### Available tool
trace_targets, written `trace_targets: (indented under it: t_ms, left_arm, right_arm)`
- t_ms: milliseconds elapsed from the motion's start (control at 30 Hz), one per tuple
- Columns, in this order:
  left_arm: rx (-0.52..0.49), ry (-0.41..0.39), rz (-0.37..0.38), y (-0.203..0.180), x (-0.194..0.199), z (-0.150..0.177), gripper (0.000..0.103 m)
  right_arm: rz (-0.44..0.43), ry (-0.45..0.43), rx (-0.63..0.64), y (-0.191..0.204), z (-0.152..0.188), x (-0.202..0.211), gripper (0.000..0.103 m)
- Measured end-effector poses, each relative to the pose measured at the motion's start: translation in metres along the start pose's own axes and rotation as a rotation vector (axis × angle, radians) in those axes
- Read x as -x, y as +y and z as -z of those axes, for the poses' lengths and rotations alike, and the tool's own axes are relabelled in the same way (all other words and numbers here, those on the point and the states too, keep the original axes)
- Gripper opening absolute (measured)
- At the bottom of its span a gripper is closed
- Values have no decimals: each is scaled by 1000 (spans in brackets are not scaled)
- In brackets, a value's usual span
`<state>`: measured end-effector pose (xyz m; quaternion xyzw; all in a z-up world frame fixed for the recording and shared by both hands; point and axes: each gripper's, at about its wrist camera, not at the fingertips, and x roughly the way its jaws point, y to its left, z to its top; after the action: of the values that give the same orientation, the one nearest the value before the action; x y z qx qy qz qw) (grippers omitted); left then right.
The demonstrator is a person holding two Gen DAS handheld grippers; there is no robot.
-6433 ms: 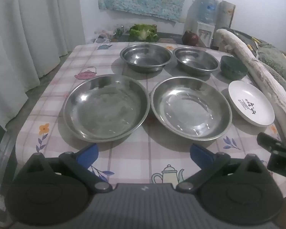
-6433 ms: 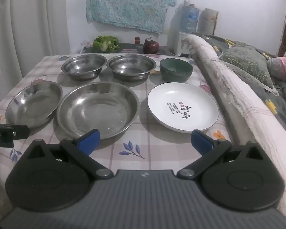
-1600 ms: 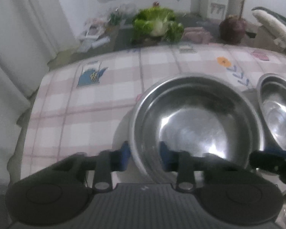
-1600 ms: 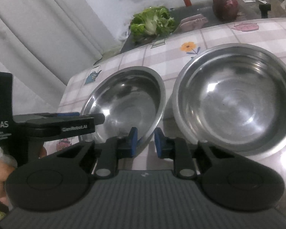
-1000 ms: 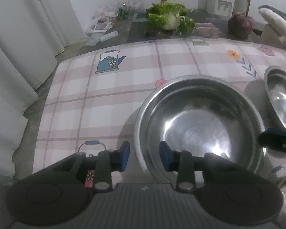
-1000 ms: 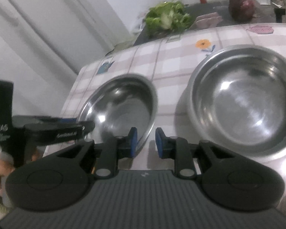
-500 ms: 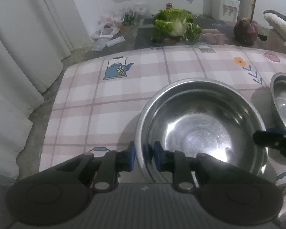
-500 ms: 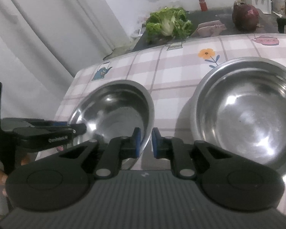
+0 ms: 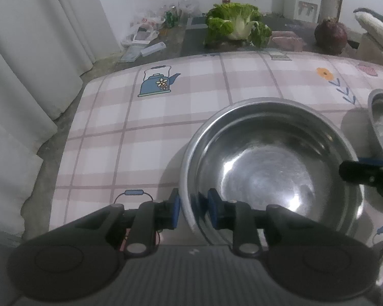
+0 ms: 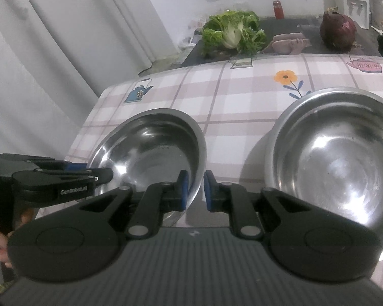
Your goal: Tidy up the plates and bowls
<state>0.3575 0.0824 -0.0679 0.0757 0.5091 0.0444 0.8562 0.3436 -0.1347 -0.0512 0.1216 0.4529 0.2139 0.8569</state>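
Left tool [image 9: 191,207] & right tool [image 10: 194,191] each pinch steel bowl [image 9: 268,158] rim; cabbage [image 10: 232,33] behind.

The table [image 9: 166,117] wore a pink-checked cloth printed with a blue kettle [image 9: 157,83] and an orange flower [image 10: 285,76]. Two steel bowls stood on it side by side, apart: the left bowl [image 10: 150,150] possibly tipped, the right bowl [image 10: 344,153] flat.
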Motion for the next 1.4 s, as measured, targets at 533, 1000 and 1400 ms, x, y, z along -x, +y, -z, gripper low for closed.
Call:
trace_targets:
  t_ms: [533, 1000, 1400]
  left_arm:
    - [-5, 14, -12, -5, -7, -3, 32]
    - [-12, -3, -13, -9, 2, -4, 32]
    - [17, -22, -16, -7, 18, -8, 32]
  right_arm:
    - [4, 3, -20, 1, 3, -10, 14]
    - [0, -12, -53, 0, 5, -5, 14]
    - [-21, -29, -54, 1, 2, 7, 14]
